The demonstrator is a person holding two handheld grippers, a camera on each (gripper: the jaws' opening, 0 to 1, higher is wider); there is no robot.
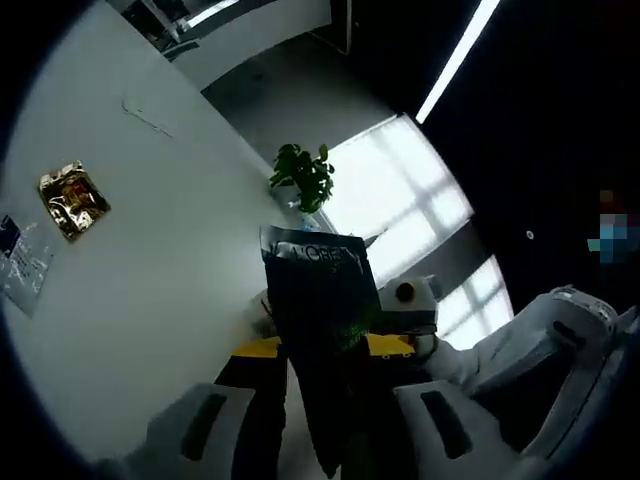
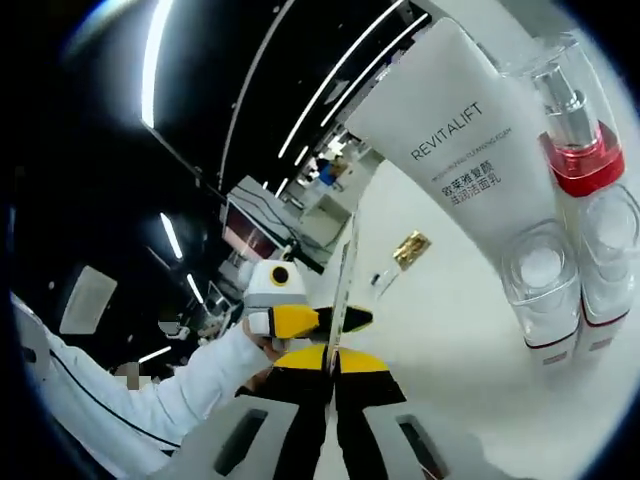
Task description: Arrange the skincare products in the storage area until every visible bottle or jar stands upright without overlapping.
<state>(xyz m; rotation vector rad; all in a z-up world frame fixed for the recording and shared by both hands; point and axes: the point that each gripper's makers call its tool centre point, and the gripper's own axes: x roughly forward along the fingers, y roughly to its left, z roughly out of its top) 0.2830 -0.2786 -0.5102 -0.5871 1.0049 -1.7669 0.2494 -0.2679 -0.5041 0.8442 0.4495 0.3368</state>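
Both the left gripper (image 1: 330,400) and right gripper (image 2: 332,375) clamp one dark L'Oréal sachet (image 1: 320,300), left of the Revitalift tube (image 2: 460,140).

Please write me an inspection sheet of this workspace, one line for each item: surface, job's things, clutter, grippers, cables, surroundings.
Surface: white table, mostly bare.
Job's things: dark flat L'Oreal sachet held up between both grippers; white Revitalift tube standing on its clear cap, beside a pump bottle with red collar.
Clutter: gold foil packet and a printed leaflet lying on the table.
Grippers: left gripper shut on the sachet; right gripper shut on its thin edge.
Cables: nothing seen.
Surroundings: potted plant by a bright window; ceiling light strips; a person's white sleeve.
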